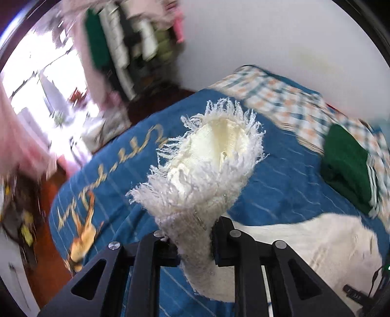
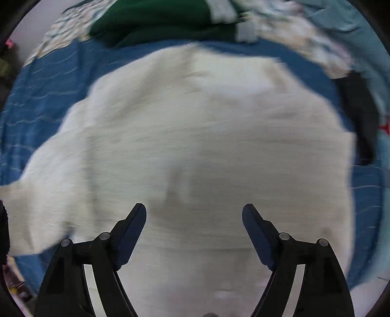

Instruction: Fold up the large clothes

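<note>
The left hand-held gripper (image 1: pixel 193 240) is pinching a fringed end of the white woven garment (image 1: pixel 207 165), so that the frayed cuff stands up just ahead of its fingers and opens toward the camera, with loose threads all around the rim. Behind and to the right of that hand-held gripper, the rest of the garment trails down onto the blue bedspread (image 1: pixel 117 175) of the bed. Farther ahead to the right a folded green garment (image 1: pixel 346 165) lies against a checked blanket (image 1: pixel 280 97). The right hand-held gripper (image 2: pixel 194 214) hangs over the broad white body of the garment (image 2: pixel 195 136), its jaws spread wide and gripping nothing; the cloth fills the space directly ahead of and beneath it, spread on the bedspread (image 2: pixel 43 80). Beyond it, at the far edge, the green garment (image 2: pixel 156 17) appears. That view is motion-blurred.
</note>
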A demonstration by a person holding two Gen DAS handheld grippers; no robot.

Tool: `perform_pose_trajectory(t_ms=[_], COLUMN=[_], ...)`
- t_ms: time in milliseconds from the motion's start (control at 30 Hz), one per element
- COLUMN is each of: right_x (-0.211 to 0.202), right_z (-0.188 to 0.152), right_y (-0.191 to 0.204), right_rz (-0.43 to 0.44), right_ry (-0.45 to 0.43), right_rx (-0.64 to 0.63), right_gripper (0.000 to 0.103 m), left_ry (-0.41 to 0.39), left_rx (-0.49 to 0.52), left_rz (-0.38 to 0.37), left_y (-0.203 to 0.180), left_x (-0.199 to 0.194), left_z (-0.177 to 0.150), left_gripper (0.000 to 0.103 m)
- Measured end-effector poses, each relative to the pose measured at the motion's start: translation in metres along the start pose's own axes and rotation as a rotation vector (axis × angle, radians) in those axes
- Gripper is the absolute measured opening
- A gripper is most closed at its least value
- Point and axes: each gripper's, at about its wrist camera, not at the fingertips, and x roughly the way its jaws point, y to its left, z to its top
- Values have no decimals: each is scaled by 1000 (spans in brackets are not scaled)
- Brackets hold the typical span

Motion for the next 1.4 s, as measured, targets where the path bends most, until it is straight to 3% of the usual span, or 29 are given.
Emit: perform_pose_trajectory(t_ms=[300, 467, 567, 767, 933, 1033, 1067, 1100, 1167, 1400], right_x=[11, 12, 12, 23, 32, 33, 34, 33, 32, 16], right_z=[-11, -9, -15, -47, -74, -84, -87, -88, -86, -67], right_y=[-88, -148, -204, -310, -364, -383, -391, -393, -400, -399], right_rz=[8, 32, 52, 25, 51, 99, 128, 155, 211, 411], right_ry=[6, 0, 6, 34, 59, 66, 66, 65, 57, 30], right_rx=[25, 84, 162, 280, 377, 439, 460, 476, 498, 531], right_gripper=[83, 83, 83, 83, 83, 83, 83, 83, 83, 83], left_ry=[-49, 11, 63, 151, 236, 253, 262, 275, 306, 326], left_rx=[261, 366, 443, 588, 647, 655, 656, 651, 619, 508], left_rz=[-99, -231, -325, -404, -355, -323, -321, -333, -382, -425], left_y=[-146, -246, -315, -422, -460, -463, -464, -463, -459, -419], left_x=[-67, -95, -103, -97, -74, -70, -70, -69, -71, -92], left_z=[-39, -75, -111, -183, -221, -229, -228, -227, -227, -199], left_gripper=[13, 13, 13, 13, 14, 24, 40, 67, 89, 89])
